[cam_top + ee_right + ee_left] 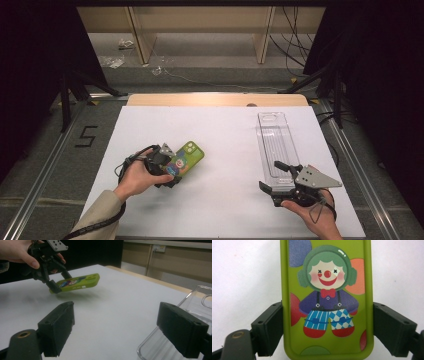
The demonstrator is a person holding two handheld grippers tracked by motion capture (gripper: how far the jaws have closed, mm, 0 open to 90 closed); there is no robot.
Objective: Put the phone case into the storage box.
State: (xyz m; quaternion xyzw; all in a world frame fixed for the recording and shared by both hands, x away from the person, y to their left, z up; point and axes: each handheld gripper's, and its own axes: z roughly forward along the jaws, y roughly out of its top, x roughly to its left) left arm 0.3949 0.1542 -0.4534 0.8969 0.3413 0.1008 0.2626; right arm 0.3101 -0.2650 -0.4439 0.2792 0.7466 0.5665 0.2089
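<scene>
Two black jaws of the left gripper [327, 332] press the long sides of a lime-green, rubbery-looking phone case printed with a cartoon clown [327, 300], close to its rounded bottom end. From the right gripper view that case [77, 283] hangs clear of the white table surface [107, 312], tilted, with its camera-hole end pointing away from the left gripper [53, 286] and a shadow beneath it. It is probably light and somewhat flexible, so squeezing across the width could bow it; the grip near one end leaves most of the length overhanging, and a hold nearer the middle would steady it. The matt surface should not slip much.

Ahead of the right gripper [280, 181], with its near end between the jaws, lies a clear, long, rectangular plastic tray [274, 142] on the table; its moulded recess looks empty. Thin, stiff and glossy, it would likely crack or skid if pinched hard, so its rim is the place to take it. The right gripper's jaws stand wide apart, gripping nothing, with the tray's near end [160, 347] low between them.
</scene>
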